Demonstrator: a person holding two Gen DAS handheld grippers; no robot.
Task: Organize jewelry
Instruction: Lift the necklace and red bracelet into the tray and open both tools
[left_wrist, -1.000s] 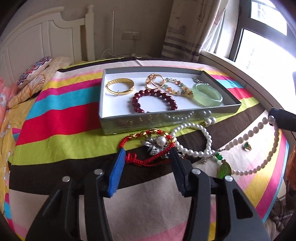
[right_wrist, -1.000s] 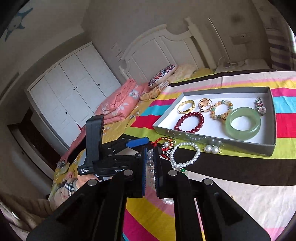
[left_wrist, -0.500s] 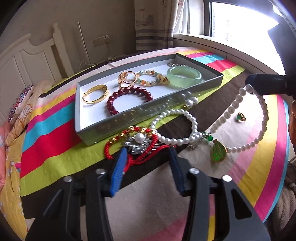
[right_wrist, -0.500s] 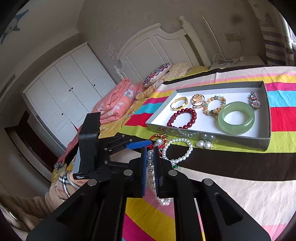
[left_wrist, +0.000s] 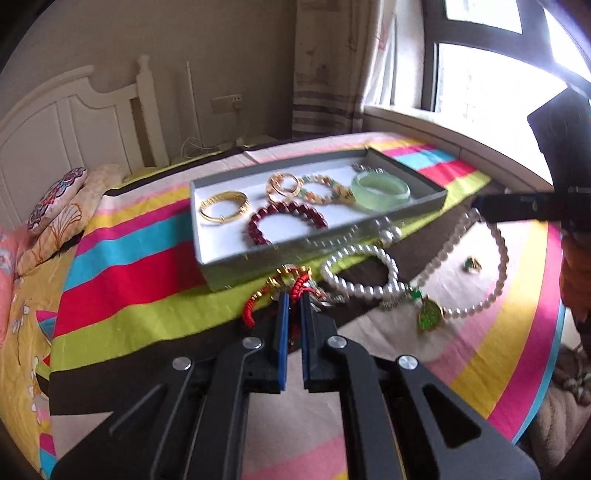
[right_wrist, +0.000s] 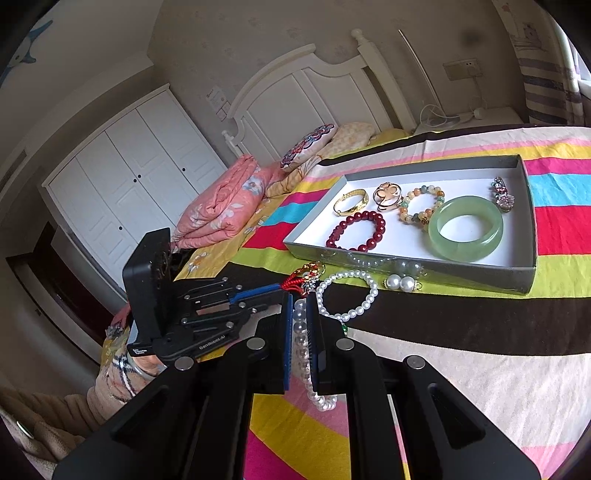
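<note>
Two tools work over the bed (left_wrist: 122, 254), whose striped cover carries all the jewelry. Biggest on it is the tray (left_wrist: 236, 269), a shallow grey box with a white floor, lying toward the headboard (right_wrist: 314, 92). Inside it sit a jade bangle (right_wrist: 466, 228) at the window end, a red bead bracelet (right_wrist: 355, 230) near the front wall, a gold bangle (left_wrist: 223, 211) at the far left, a mixed bead bracelet (right_wrist: 422, 204) between them, a rose-gold ring piece (right_wrist: 386, 196) beside that, and a small brooch (right_wrist: 502, 194) in the far corner.

The left tool (left_wrist: 291, 300) has its jaws drawn narrow around a red cord bracelet (left_wrist: 258, 299), which lies on the cover just in front of the tray. The right tool (right_wrist: 300, 306) is clamped on a pearl necklace (left_wrist: 498, 266); the strand hangs from its tips in a loop down to the cover, where a green pendant (left_wrist: 428, 314) rests. A pearl bracelet (right_wrist: 354, 295) lies between cord bracelet and necklace, near the tray's front wall. Two pearl earrings (right_wrist: 400, 283) sit against that wall. Smallest, a green ring (left_wrist: 472, 264) lies inside the necklace's loop
</note>
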